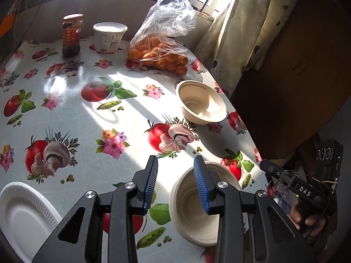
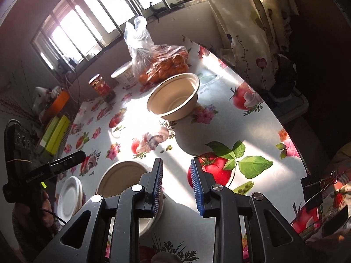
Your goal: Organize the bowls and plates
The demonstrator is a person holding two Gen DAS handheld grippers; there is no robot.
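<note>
Beige bowls (image 1: 203, 103) (image 1: 193, 206) near oranges bag (image 1: 162, 52) | jar (image 1: 71, 35) | tub (image 1: 109, 36) | both jaws parted, empty

Beige round paper bowl (image 1: 203, 103) on the table (image 1: 87, 114), whose white glossy cloth is printed with red tomatoes, mushrooms, pink flowers; white ridged foam plate (image 1: 24, 217).

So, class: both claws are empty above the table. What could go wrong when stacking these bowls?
1. The far bowl sits close to the table edge; a nudge could tip it off.
2. The near bowl lies partly under the left claw, so lowering could crush its rim.
3. The bag of oranges crowds the far bowl.
</note>
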